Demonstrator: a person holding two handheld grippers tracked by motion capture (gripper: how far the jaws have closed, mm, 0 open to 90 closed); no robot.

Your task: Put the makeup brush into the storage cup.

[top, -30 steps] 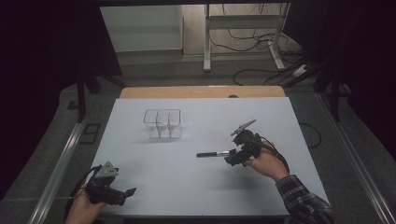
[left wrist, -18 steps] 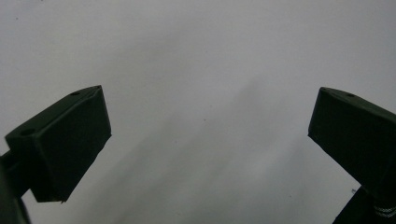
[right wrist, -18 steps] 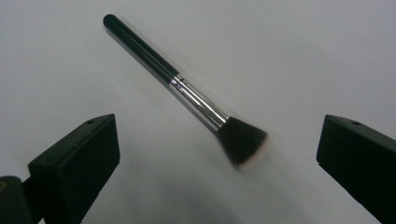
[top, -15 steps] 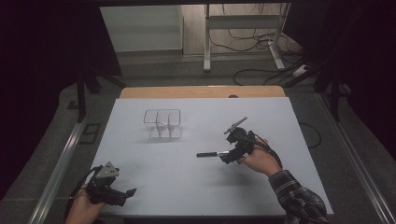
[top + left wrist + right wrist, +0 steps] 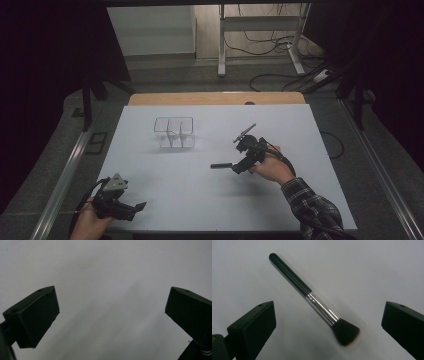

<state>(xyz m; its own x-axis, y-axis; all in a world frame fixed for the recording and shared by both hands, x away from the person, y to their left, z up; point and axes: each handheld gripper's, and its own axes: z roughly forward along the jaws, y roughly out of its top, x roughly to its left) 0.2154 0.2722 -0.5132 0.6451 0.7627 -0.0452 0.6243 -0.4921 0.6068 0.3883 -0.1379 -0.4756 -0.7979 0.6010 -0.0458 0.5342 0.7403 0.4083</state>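
The right gripper (image 5: 329,322) hung over the brush (image 5: 312,298) on the desk (image 5: 165,200), jaws wide apart. The left gripper (image 5: 110,315) was open too.

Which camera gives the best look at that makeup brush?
The right gripper view: the makeup brush lies whole between open jaws, bristles and silver ferrule clear. The high view shows just its dark handle beside the right gripper.

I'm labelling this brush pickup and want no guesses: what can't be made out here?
- High view: brush head, hidden under the right gripper.
- High view: clear organizer, compartments too small and transparent to count.
- Right gripper view: brush bristle tips, blurred.
- Left gripper view: left gripper sees bare tabletop.
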